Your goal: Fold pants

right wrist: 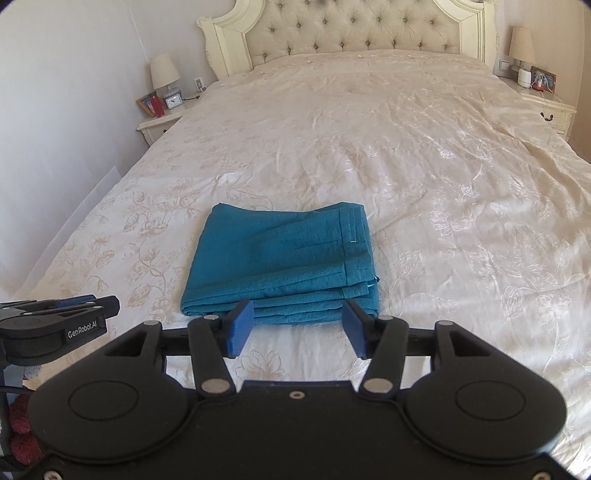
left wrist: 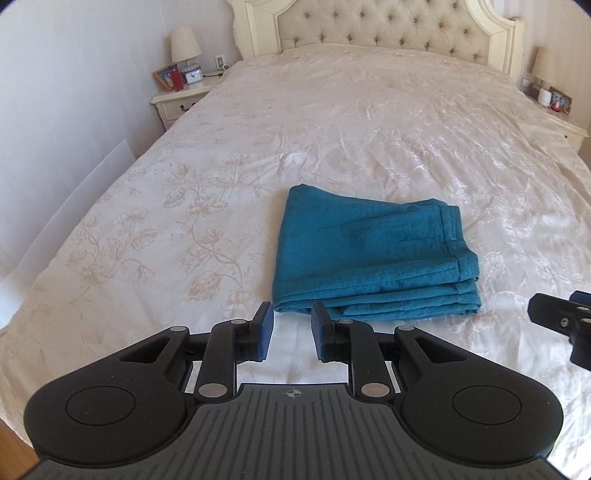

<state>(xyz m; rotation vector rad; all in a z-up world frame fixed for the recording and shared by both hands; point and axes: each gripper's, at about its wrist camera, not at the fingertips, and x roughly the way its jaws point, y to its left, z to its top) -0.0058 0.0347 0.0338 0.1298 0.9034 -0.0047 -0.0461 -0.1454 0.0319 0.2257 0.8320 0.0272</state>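
Note:
The teal pants lie folded into a compact stack of layers on the cream bedspread; they also show in the right wrist view. My left gripper is open and empty, just short of the stack's near left corner. My right gripper is open and empty, just short of the stack's near edge. Each gripper shows at the edge of the other's view: the right gripper and the left gripper.
A tufted headboard stands at the far end. Nightstands with lamps flank the bed, one at the left and one at the right. A white wall runs along the left side.

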